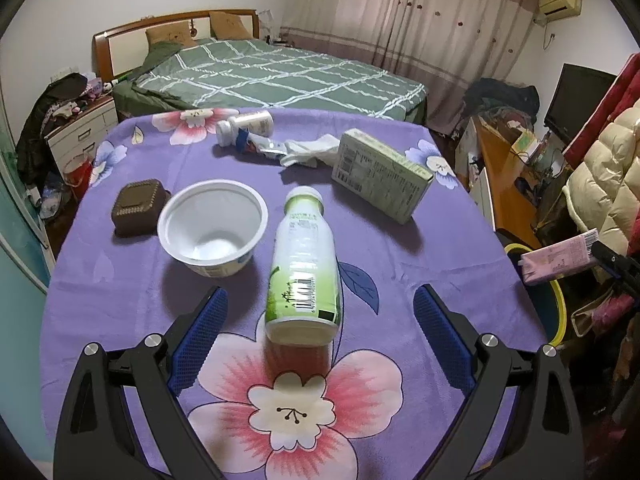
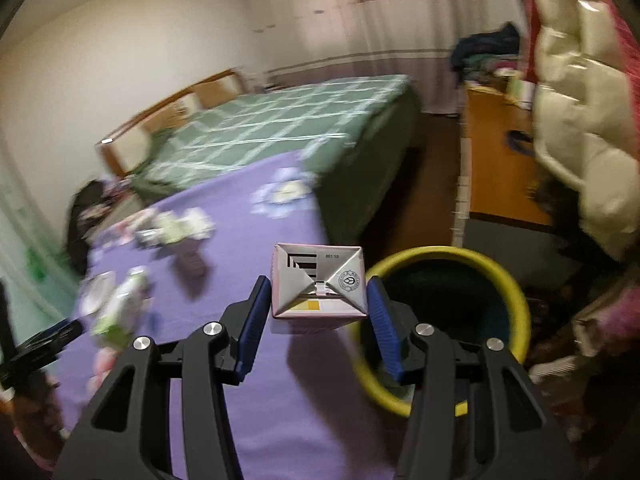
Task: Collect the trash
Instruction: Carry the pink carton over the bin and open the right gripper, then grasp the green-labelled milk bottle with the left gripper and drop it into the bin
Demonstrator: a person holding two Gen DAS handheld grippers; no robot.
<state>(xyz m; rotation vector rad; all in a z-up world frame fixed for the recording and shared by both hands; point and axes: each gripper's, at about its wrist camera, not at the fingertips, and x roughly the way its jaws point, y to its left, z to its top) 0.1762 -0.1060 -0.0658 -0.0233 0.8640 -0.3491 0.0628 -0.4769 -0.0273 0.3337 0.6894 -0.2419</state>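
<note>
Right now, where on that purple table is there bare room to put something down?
The near end is free: the flowered purple cloth around the lying green bottle, this side of the white cup. So is the right edge by the yellow-rimmed bin. The far end is crowded: pill bottle, crumpled tissue, green carton.

Right wrist view smears the table litter; bin partly hidden

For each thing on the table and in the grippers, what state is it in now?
Green bottle: capped, lying down.
White cup: upright, empty.
Green carton: lying on its side.
Pink carton: clamped, off the table.
Left gripper: open, empty.
Right gripper: shut on pink carton.
</note>
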